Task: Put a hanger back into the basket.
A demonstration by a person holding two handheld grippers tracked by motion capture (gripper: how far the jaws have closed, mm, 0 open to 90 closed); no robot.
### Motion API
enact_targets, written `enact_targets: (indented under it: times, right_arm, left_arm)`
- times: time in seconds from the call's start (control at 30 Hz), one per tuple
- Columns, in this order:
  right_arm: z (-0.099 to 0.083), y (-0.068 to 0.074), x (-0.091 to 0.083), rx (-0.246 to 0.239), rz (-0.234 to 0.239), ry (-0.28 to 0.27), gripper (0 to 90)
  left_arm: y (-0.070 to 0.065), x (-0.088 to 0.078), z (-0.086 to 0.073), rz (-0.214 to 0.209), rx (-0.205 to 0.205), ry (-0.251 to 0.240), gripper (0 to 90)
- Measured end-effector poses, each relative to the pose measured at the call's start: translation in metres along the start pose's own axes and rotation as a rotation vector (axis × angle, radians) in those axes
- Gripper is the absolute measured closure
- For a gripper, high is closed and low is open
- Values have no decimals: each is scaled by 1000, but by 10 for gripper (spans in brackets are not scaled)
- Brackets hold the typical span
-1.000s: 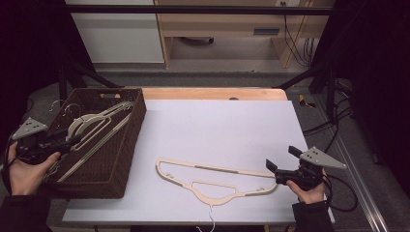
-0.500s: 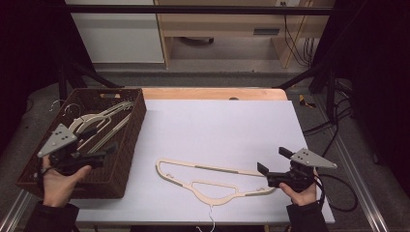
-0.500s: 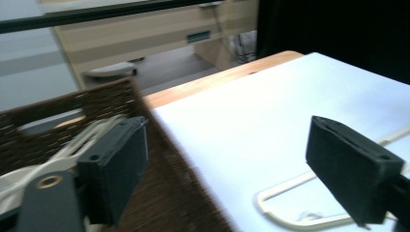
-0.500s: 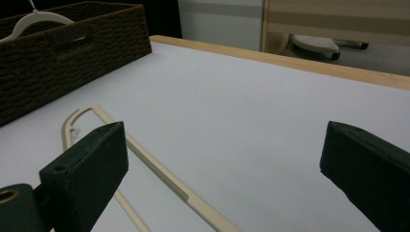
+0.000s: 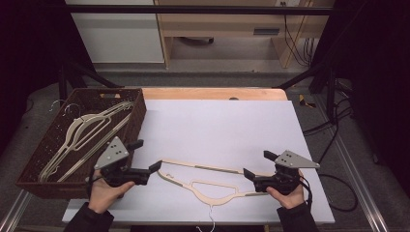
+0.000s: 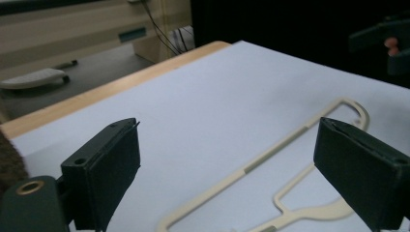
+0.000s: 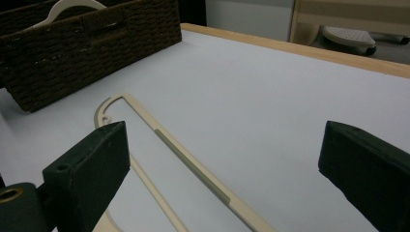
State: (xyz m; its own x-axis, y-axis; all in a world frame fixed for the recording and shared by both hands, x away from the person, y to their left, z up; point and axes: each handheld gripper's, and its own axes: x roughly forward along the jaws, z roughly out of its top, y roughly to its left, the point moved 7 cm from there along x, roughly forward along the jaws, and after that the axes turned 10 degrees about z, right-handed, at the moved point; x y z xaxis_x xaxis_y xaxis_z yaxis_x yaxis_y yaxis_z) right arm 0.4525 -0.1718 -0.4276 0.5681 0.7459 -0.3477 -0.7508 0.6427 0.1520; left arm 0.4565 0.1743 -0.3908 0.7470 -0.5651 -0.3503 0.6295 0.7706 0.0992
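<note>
Bench [image 5: 217, 121]: white top, flat, well lit.

Wicker basket [image 5: 53, 150] sits behind and outboard of the left gripper [image 5: 147, 157], holding a stack of hangers [image 5: 92, 128] of the same cream kind.

Loose hanger [image 5: 208, 181] lies flat on the bench between the two pairs of fingers, its thin wire hook [image 5: 211, 212] pointing toward the person. Its left shoulder tip is just ahead of the left fingers; its right arm end is just beside the right gripper [image 5: 256, 166].

Left gripper: the jaws have just been opening and now stand wide, nothing between them. From the left gripper view the hanger [image 6: 270, 159] lies ahead of and below the fingers [image 6: 109, 166].

Right gripper: fingers [image 7: 92, 166] wide too, empty, hanger bar [image 7: 193, 169] running ahead between and under them.

Handling, my read: light, thin, stiff, probably plastic or coated wood. It lies flush on a smooth top, so it will likely skate if nudged. Low profile means little edge to bite.

Grip: pinch across the arm near each shoulder end, one gripper per side, fingers straddling the bar. Avoid the hook, too thin.
</note>
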Motion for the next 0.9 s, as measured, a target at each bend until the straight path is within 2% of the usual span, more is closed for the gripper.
enact_targets:
  times: [0.13, 0.23, 0.43, 0.5, 0.63, 0.8, 0.87, 0.9]
  right_arm:
    - [-2, 7, 7, 4, 14, 11, 54]
    - [-4, 13, 15, -1, 32, 32, 57]
    - [-11, 29, 32, -7, 77, 89, 64]
    - [-12, 32, 35, -10, 78, 96, 67]
    - [-18, 46, 49, -18, 114, 143, 88]
    - [-26, 64, 64, -33, 150, 198, 129]
    - [-28, 66, 67, -34, 153, 206, 143]
    - [-34, 74, 74, -44, 168, 242, 163]
  left_arm:
    - [-11, 6, -9, -29, 6, 10, 84]
    - [-15, 8, -14, -36, 11, 22, 81]
    - [-18, 14, -29, -42, -2, 51, 79]
    - [-18, 15, -31, -42, -2, 58, 79]
    - [-19, 20, -40, -44, -12, 80, 80]
    - [-25, 28, -52, -55, -1, 117, 77]
    - [-26, 29, -54, -57, 4, 124, 77]
    - [-27, 31, -56, -60, 7, 133, 76]
